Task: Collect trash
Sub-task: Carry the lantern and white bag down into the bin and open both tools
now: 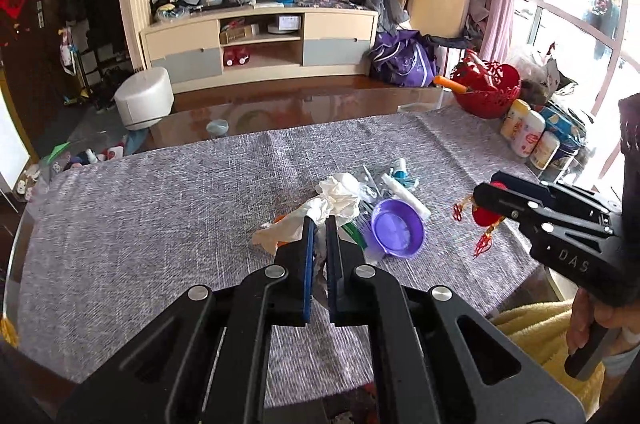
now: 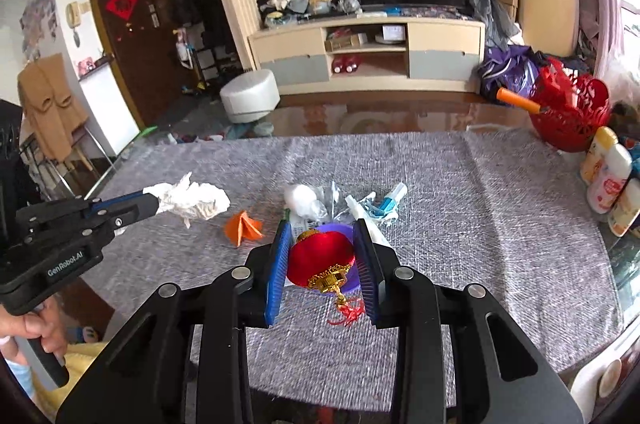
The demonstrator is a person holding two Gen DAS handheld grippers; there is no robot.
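My left gripper [image 1: 320, 224] is shut on a crumpled white tissue [image 1: 340, 196], held above the grey tablecloth [image 1: 160, 224]. In the right wrist view that left gripper [image 2: 156, 204] comes in from the left with the tissue [image 2: 192, 202] sticking out past its tips. My right gripper [image 2: 322, 224] is shut on a small red lantern [image 2: 320, 260] with a gold cap and red tassel, also off the table. Below lie a purple bowl [image 1: 398, 228], an orange paper piece [image 2: 244, 226], a white wad [image 2: 302, 198] and plastic wrappers and tubes [image 2: 384, 204].
A red openwork basket [image 2: 572, 112] and several bottles [image 2: 608, 180] stand along the table's right edge. Bare glossy tabletop [image 1: 300, 104] lies beyond the cloth. Farther off are a white stool [image 1: 144, 98] and a TV cabinet [image 1: 260, 40]. A hand [image 2: 36, 328] grips the left tool's handle.
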